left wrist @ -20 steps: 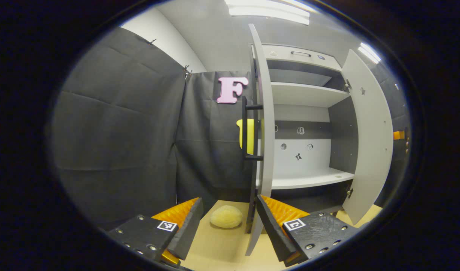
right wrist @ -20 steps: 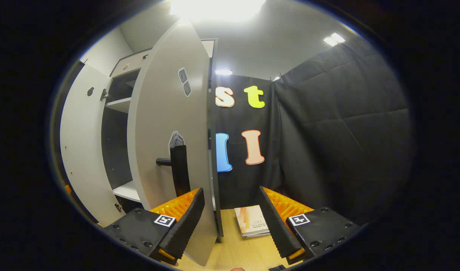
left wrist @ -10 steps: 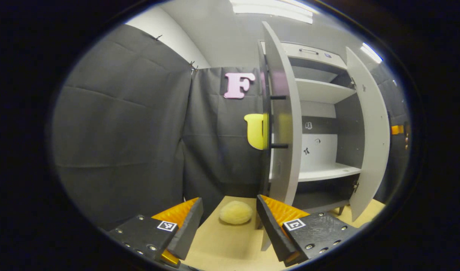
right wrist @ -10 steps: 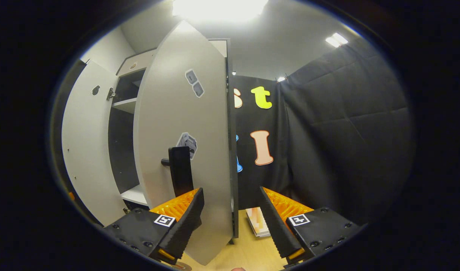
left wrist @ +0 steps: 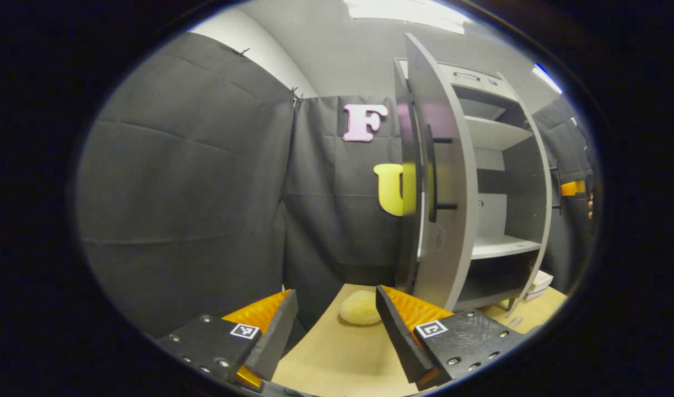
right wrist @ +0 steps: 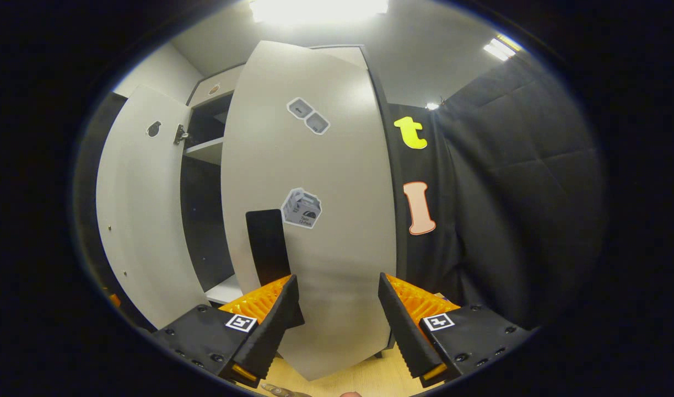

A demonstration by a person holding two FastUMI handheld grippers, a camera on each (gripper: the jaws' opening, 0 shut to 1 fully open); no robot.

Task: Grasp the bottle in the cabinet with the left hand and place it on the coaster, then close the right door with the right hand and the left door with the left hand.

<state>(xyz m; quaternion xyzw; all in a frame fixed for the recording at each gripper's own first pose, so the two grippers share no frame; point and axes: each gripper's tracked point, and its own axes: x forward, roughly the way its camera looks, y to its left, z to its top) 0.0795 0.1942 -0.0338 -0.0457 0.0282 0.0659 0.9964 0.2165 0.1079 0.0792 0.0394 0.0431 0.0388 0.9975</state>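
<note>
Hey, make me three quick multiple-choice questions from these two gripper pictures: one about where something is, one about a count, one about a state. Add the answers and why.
1. Where does the pale yellow sponge lie?
A. on the wooden table, beside the left door's foot
B. on a cabinet shelf
C. between the right gripper's fingers

2. How many stickers show on the front of the right door?
A. none
B. two
C. five

3. What state is the right gripper in?
A. shut on the handle
B. shut on a bottle
C. open, holding nothing

Answers:
1 A: the sponge rests on the table near the left door.
2 B: two stickers sit on the right door.
3 C: the right gripper has its fingers spread, the handle beside them.
</note>
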